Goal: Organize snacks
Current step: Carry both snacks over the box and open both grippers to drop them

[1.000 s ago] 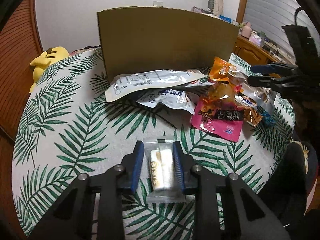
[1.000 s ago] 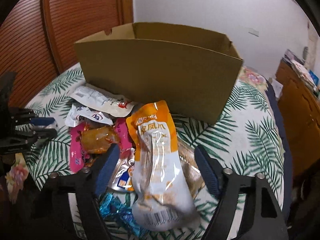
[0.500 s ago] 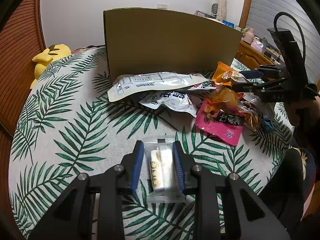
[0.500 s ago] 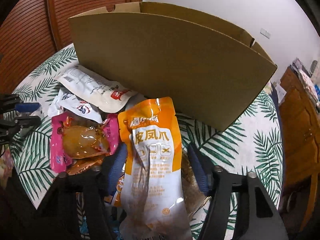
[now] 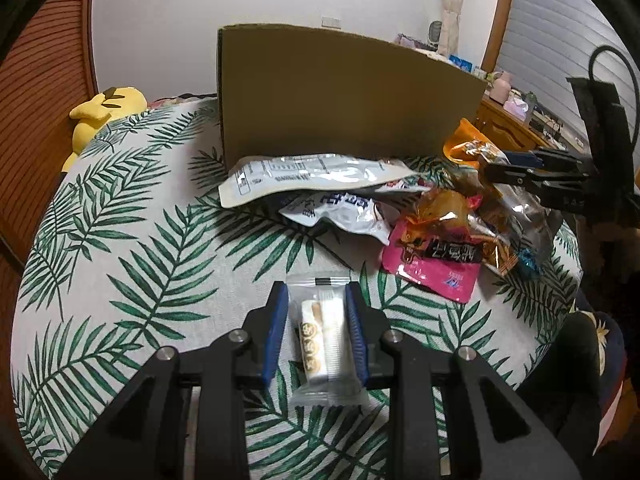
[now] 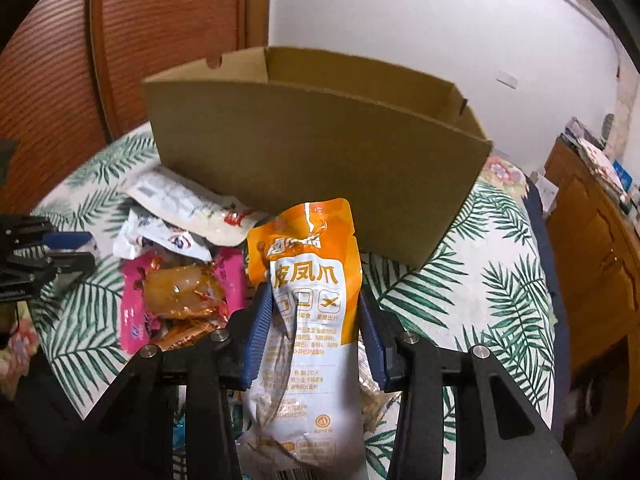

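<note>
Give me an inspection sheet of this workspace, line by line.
Surface: round table, palm-leaf cloth.
Job's things: open box upright at the back; pouches heaped before it, a pink pack nearest.
Clutter: nothing seen.
Grippers: left gripper shut on a clear wafer pack; right gripper shut on an orange pouch.
Cables: black loop above the right gripper.
Surroundings: yellow plush, wooden dresser, white wall.
</note>
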`<state>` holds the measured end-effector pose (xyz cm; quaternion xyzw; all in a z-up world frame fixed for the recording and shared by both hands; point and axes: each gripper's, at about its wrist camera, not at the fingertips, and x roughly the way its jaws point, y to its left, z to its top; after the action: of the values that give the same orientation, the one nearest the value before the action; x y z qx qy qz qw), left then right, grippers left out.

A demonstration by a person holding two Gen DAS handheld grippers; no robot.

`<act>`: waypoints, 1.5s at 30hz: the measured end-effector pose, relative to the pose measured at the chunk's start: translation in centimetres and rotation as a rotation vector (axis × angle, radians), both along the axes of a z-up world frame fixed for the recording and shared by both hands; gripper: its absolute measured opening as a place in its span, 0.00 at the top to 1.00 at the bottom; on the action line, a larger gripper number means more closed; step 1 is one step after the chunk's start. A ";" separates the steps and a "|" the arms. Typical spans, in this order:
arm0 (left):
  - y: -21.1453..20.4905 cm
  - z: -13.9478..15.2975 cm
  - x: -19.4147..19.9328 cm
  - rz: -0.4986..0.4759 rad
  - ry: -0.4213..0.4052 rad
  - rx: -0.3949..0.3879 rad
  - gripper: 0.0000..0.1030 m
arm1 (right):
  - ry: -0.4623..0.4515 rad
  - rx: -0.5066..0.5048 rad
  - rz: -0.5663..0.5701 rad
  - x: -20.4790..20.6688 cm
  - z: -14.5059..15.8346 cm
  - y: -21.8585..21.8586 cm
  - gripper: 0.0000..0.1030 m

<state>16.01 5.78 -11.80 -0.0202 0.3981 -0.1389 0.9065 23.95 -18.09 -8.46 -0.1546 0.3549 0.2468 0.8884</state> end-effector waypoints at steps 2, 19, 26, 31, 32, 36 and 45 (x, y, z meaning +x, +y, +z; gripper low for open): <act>0.1 0.4 0.0 0.006 -0.015 -0.009 0.74 | -0.015 0.009 -0.005 -0.4 0.5 -0.3 0.59; -0.7 7.1 3.3 -0.043 -0.120 -0.055 0.74 | -0.136 0.090 -0.019 -1.3 7.2 -0.8 0.59; -1.4 12.1 7.2 -0.072 -0.213 -0.087 0.74 | -0.194 0.084 -0.012 1.0 11.9 -0.5 0.59; -1.6 14.7 10.3 -0.089 -0.267 -0.085 0.74 | -0.233 0.080 -0.001 3.4 14.3 0.2 0.58; -1.6 15.0 11.0 -0.089 -0.271 -0.085 0.74 | -0.238 0.079 0.001 4.1 14.6 0.5 0.58; -1.7 15.6 13.6 -0.097 -0.281 -0.067 0.74 | -0.247 0.087 0.008 6.3 15.1 1.3 0.58; -2.0 15.1 18.4 -0.095 -0.265 -0.020 0.74 | -0.260 0.103 0.012 11.6 14.9 3.4 0.60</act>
<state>34.40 3.80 3.33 0.0082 0.2739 -0.1872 0.9433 35.51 -14.67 6.46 -0.1416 0.2226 0.2477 0.9322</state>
